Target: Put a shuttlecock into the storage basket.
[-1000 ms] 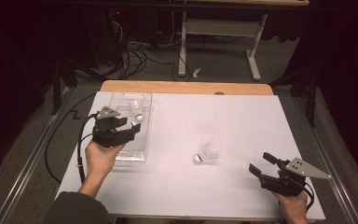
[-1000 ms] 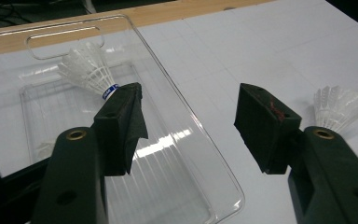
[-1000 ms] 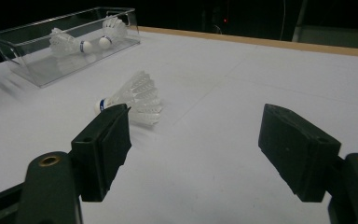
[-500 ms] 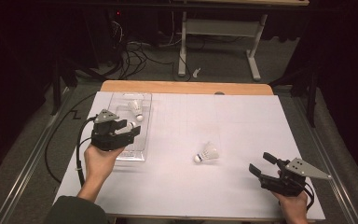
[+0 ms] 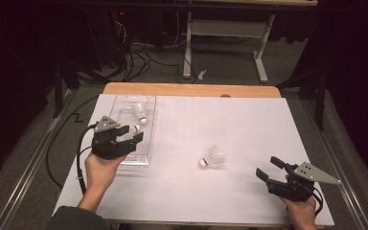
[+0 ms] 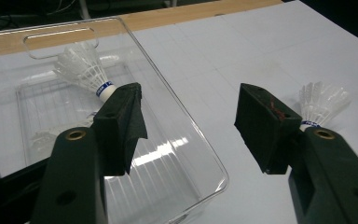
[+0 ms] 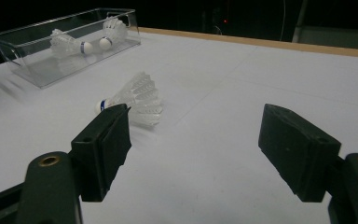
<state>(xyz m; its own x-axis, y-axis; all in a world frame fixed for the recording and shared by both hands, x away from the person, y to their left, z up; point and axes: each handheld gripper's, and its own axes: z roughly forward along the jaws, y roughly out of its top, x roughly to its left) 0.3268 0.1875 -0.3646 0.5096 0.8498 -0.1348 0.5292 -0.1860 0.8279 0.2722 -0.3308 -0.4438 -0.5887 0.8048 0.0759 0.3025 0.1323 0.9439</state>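
near the front edge the right gripper (image 5: 268, 168) rests, jaws apart and empty. bare white table (image 5: 249, 120) surrounds the loose shuttlecock (image 5: 212, 156). farther left, the left gripper (image 5: 130, 137), jaws apart, hovers over the clear tray (image 5: 149, 108) holding two shuttlecocks.

Left tool (image 5: 127, 138) and right tool (image 5: 270, 169) both gape wide, empty.

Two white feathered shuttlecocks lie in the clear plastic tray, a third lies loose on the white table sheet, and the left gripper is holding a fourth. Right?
Not quite: the left gripper holds nothing; the left gripper view shows its jaws wide apart and empty above the clear plastic tray. The rest stands: two white feathered shuttlecocks lie in the tray and a third lies loose on the white table sheet.
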